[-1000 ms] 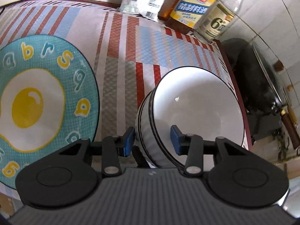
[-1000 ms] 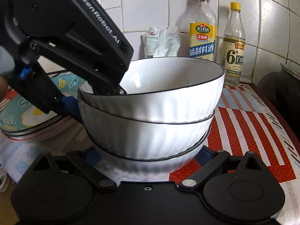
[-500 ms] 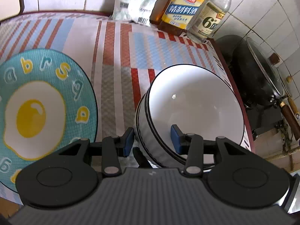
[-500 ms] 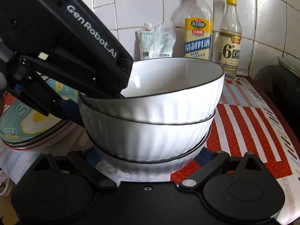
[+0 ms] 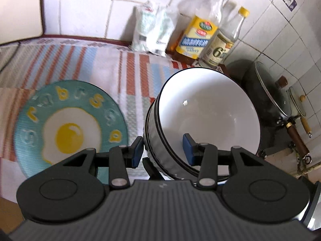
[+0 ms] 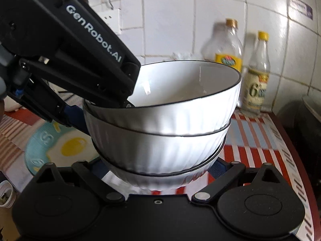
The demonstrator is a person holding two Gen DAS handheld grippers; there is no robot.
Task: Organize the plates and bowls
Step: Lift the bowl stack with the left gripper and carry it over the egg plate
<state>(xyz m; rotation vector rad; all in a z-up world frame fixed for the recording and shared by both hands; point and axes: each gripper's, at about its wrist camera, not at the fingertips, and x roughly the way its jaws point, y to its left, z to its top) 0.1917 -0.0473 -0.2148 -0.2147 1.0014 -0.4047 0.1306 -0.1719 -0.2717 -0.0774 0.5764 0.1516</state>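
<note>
Stack of three white ribbed ceramic bowls with thin black rims (image 6: pixel 160 124), nested, raised clear of the striped red, blue and white woven table mat (image 5: pixel 84 60) and tilted a little. Left gripper (image 5: pixel 163 150) clamped on the near wall of the stack: one blue pad (image 5: pixel 137 150) pressed against the outside, the other inside the top bowl. Right gripper (image 6: pixel 160 170) cradling the lowest bowl from both sides, arms spread wide, fingertips hidden behind the bowl, so contact not certain. Round teal plate printed with a fried egg and yellow letters (image 5: pixel 70 128) flat on the mat, left of the stack and apart from it. Yellow-labelled bottle (image 5: pixel 200 32), clear yellow-capped bottle (image 5: pixel 222 46) and white packet (image 5: pixel 150 30) against the tiled wall. Dark lidded pan (image 5: pixel 266 96) off to the right.
</note>
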